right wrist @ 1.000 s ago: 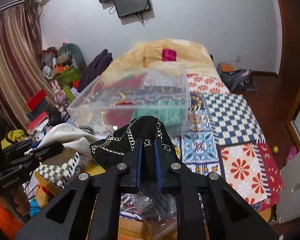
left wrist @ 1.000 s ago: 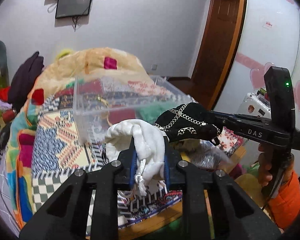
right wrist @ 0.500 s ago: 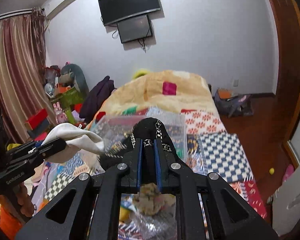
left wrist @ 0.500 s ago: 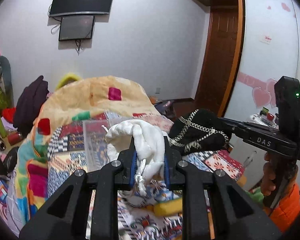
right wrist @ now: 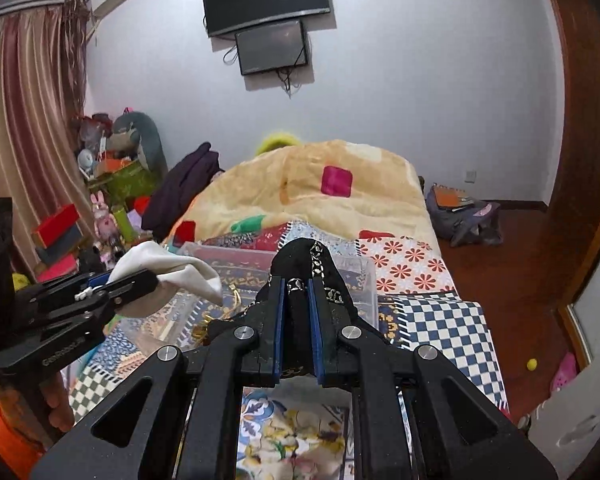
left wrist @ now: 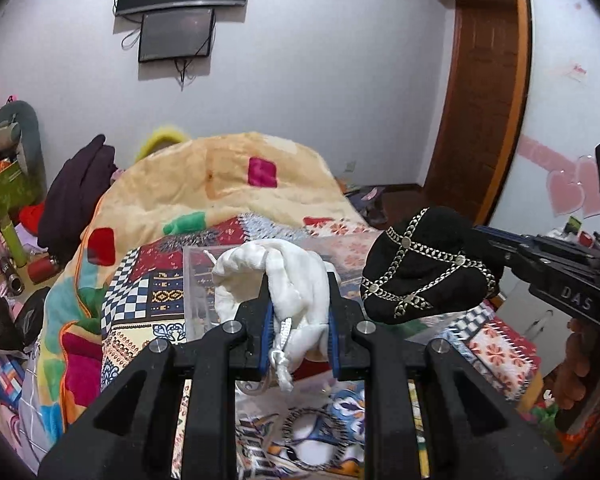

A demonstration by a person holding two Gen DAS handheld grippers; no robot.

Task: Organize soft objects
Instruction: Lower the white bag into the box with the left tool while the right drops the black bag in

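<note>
Neither item is stowed yet: the left gripper (left wrist: 300, 332) pinches a white pouch (left wrist: 276, 276), the right gripper (right wrist: 298, 320) a black pouch (right wrist: 304, 264), both above the clear bin (right wrist: 356, 280).

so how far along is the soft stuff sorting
Done: nothing soft visibly sits in the clear bin yet. In hand: the left gripper clamps a white cloth pouch, the right gripper a black chain-trimmed item, both held above the bed. Left: lowering both into the bin.
</note>
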